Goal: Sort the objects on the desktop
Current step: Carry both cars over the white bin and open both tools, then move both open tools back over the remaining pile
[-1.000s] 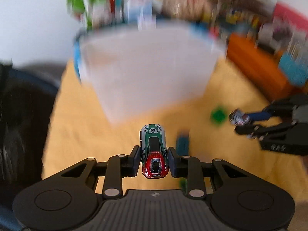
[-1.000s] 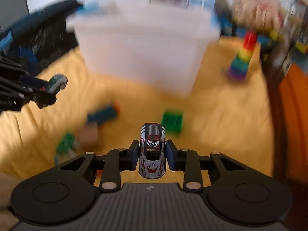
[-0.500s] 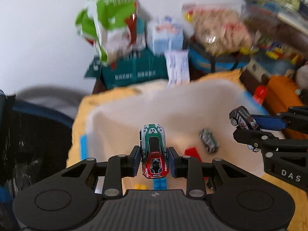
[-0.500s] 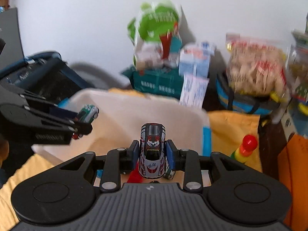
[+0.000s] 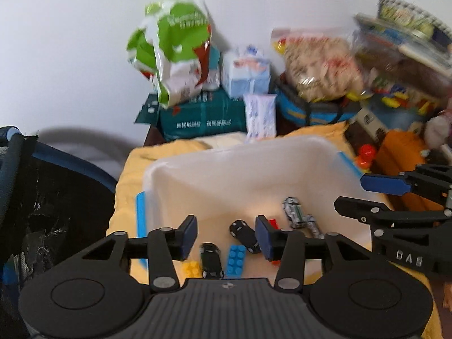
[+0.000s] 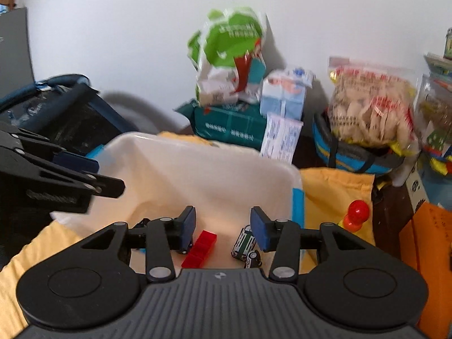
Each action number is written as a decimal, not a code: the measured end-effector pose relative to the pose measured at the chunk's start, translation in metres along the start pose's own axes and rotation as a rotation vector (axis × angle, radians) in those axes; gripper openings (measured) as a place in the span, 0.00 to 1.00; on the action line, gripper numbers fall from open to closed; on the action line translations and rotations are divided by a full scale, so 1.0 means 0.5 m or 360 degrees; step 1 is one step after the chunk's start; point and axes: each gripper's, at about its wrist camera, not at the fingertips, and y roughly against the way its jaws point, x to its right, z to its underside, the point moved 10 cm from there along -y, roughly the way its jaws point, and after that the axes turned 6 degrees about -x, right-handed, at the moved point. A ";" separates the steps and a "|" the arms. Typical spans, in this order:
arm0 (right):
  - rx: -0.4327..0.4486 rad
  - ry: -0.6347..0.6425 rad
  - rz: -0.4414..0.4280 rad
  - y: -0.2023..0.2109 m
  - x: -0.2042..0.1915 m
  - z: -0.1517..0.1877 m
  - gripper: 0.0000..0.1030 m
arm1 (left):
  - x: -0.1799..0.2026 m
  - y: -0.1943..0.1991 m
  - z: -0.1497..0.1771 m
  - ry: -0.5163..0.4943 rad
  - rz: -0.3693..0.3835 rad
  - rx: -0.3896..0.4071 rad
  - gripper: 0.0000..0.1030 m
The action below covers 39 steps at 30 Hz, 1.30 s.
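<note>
My left gripper (image 5: 225, 233) is open and empty above the white plastic bin (image 5: 243, 152). My right gripper (image 6: 222, 227) is open and empty above the same bin (image 6: 197, 152). Inside the bin lie several toy cars, among them a black car (image 5: 210, 260), another dark car (image 5: 244, 236) and a silver car (image 5: 293, 212), plus a blue brick (image 5: 236, 260), a yellow brick (image 5: 192, 268) and a red brick (image 6: 199, 250). A green and white car (image 6: 243, 243) lies under my right gripper. The right gripper also shows at the right of the left wrist view (image 5: 375, 195).
The bin sits on a yellow cloth (image 6: 333, 189). Behind it stand a green box (image 5: 203, 115), a green and white bag (image 5: 172, 48), tissue packs (image 5: 245, 73) and a snack bag (image 6: 373, 110). A stacking toy's red top (image 6: 358, 212) stands at the right, a black bag (image 5: 42, 197) at the left.
Both grippers have opened and let go of their toy cars, which dropped into the bin. Both have moved a little closer over the bin.
</note>
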 end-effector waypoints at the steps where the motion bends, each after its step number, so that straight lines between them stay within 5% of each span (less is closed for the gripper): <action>1: 0.0001 0.0008 -0.0016 0.016 0.000 0.010 0.46 | 0.000 0.017 0.014 -0.0012 -0.0003 0.0020 0.60; 4: -0.0050 0.0037 -0.0060 0.047 -0.005 0.058 0.46 | 0.006 0.047 0.082 -0.0089 -0.0052 0.0007 0.62; 9: -0.0213 0.0234 -0.0142 0.067 -0.049 0.178 0.45 | 0.043 0.032 0.236 -0.0180 -0.0008 -0.0191 0.61; 17: -0.0504 0.0333 -0.0361 0.067 -0.126 0.335 0.40 | 0.094 -0.005 0.407 -0.0143 0.0065 -0.0469 0.60; 29: -0.0628 0.0243 -0.0427 0.060 -0.135 0.407 0.41 | 0.126 0.009 0.450 -0.0113 0.0068 -0.0476 0.60; 39: -0.0563 0.0317 -0.0456 0.024 -0.166 0.378 0.32 | 0.138 0.000 0.441 -0.0140 0.0074 -0.0467 0.60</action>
